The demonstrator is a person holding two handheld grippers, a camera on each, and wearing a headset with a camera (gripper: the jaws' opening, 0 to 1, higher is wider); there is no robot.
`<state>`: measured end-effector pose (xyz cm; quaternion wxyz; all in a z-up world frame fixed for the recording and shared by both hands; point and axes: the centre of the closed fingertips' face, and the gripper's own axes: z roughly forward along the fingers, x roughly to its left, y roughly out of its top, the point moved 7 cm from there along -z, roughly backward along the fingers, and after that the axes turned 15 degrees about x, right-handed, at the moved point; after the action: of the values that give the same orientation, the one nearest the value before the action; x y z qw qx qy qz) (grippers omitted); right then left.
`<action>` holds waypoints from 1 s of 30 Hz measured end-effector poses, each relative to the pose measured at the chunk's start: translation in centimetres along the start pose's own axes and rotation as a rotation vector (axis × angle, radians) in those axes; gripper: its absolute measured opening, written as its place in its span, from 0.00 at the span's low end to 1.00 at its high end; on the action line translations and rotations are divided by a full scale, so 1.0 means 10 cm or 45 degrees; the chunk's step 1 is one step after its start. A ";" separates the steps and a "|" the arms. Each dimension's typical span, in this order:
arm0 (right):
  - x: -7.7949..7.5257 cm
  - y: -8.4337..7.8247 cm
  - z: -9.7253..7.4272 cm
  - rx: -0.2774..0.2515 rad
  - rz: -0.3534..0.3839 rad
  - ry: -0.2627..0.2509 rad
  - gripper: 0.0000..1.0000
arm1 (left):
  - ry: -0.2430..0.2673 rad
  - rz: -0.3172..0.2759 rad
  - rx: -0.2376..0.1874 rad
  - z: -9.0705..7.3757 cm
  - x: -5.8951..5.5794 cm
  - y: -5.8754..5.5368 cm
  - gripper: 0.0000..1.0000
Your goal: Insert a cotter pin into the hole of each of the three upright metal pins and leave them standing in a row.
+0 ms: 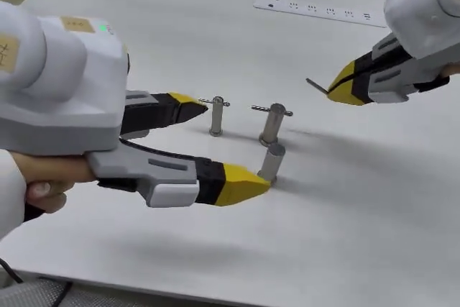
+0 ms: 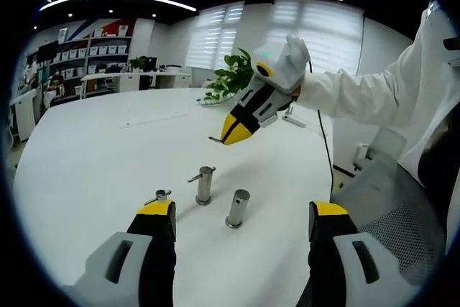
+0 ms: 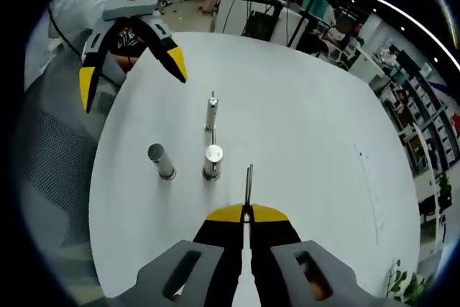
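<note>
Three upright metal pins stand close together on the white table (image 1: 359, 213). The far-left pin (image 1: 216, 118) and the middle pin (image 1: 271, 126) each carry a cotter pin through the top. The nearest pin (image 1: 273, 161) is bare. My left gripper (image 1: 219, 145) is open just left of the group, its lower jaw tip beside the bare pin (image 2: 237, 208). My right gripper (image 1: 341, 90) hovers up and to the right, shut on a loose cotter pin (image 1: 316, 85) that sticks out past its tips (image 3: 248, 181). In the right gripper view the bare pin (image 3: 162, 161) stands left of the other two.
A white power strip (image 1: 320, 11) lies at the far edge of the table. A grey mesh chair (image 2: 388, 192) stands by the table's near side. Desks, shelves and a plant fill the office behind.
</note>
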<state>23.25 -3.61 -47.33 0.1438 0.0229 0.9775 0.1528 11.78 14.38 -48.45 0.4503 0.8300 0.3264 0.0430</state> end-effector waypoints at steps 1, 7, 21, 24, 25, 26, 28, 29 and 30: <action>0.03 0.01 -0.03 -0.020 0.000 -0.017 0.00 | 0.000 0.006 -0.003 0.00 -0.01 0.02 0.72; 0.18 0.03 -0.14 -0.079 -0.026 -0.105 0.00 | -0.010 -0.005 -0.012 0.04 -0.02 0.09 0.69; 0.57 0.08 -0.30 -0.176 -0.008 -0.180 0.00 | -0.077 -0.122 -0.101 0.17 -0.01 0.31 0.52; 0.63 0.10 -0.32 -0.178 -0.027 -0.192 0.00 | -0.102 -0.202 -0.131 0.21 0.00 0.36 0.49; 0.65 0.11 -0.32 -0.178 -0.032 -0.195 0.00 | -0.109 -0.211 -0.147 0.21 0.00 0.39 0.48; 0.66 0.12 -0.33 -0.182 -0.036 -0.197 0.00 | -0.109 -0.210 -0.149 0.22 0.01 0.40 0.44; 0.69 0.13 -0.34 -0.180 -0.051 -0.206 0.00 | -0.115 -0.215 -0.149 0.23 0.01 0.42 0.39; 0.70 0.13 -0.34 -0.178 -0.061 -0.213 0.00 | -0.121 -0.223 -0.146 0.24 0.01 0.42 0.37; 0.71 0.14 -0.35 -0.174 -0.078 -0.220 0.00 | -0.135 -0.237 -0.143 0.25 0.00 0.43 0.35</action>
<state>15.41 -2.68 -45.72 0.2333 -0.0040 0.9490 0.2119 14.88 10.99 -46.60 0.5146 0.7707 0.3750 -0.0248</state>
